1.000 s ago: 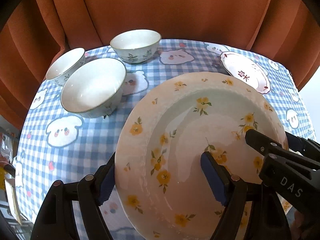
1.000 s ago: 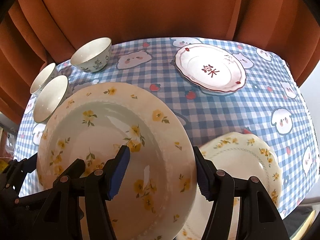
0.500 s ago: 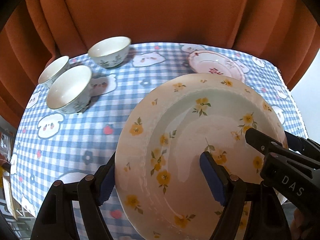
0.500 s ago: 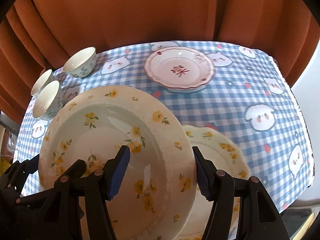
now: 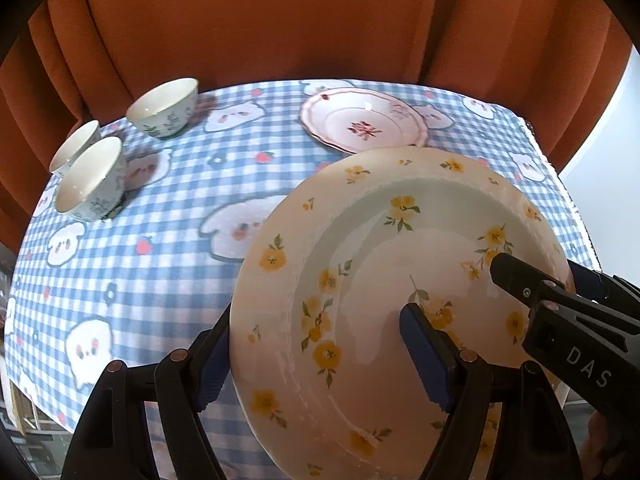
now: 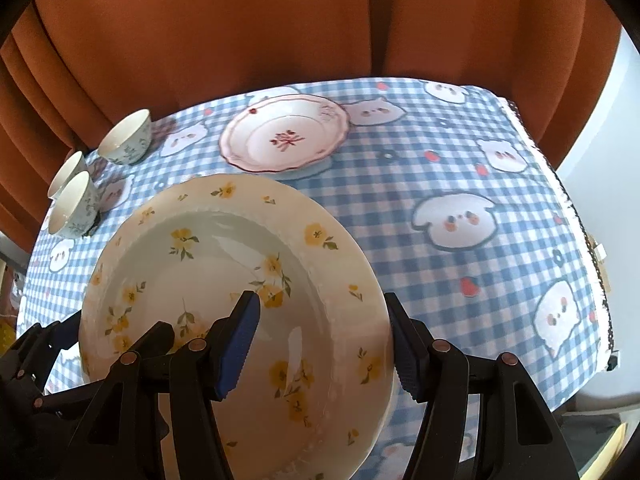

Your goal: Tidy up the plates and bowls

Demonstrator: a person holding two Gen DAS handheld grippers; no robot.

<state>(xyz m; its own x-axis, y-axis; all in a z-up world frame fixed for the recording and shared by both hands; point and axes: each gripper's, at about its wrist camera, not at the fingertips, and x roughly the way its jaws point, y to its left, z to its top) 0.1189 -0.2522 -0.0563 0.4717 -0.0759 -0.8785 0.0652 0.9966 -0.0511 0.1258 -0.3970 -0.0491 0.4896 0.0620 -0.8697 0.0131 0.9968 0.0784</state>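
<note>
Two tools, one load: the yellow-flowered plate point(image 5: 400, 280) is carried between the left tool point(image 5: 320, 344) and the right tool point(image 6: 320, 340), one on each side of its rim.
Left tool state: pinching the plate's left rim, one blue pad under the edge, the other pad on the inner face.
Right tool state: pinching the opposite rim the same way, one pad inside the well, one outside the edge.
Why two grips: my reading is that a wide, shallow, glazed plate would tip or slip from a single edge pinch; opposite holds balance it.
Where the plate is: off the surface point(image 6: 460, 184), above its near half, clear of the other dishes.
Which way it faces: eating side up and toward the cameras, far edge toward the curtain point(image 6: 240, 32); whether it is level or tilted I cannot tell.
Long axis: none, since it is round; the line that matters runs rim to rim between the two tools.
Red-patterned plate point(image 6: 284, 138): flat on the cloth beyond the carried plate, apart from it; a likely stacking spot, though that is a guess.
Bowls point(image 5: 162, 108): three stand upright in a cluster at the far left, well apart from the plates, so like seems to be gathered with like.
</note>
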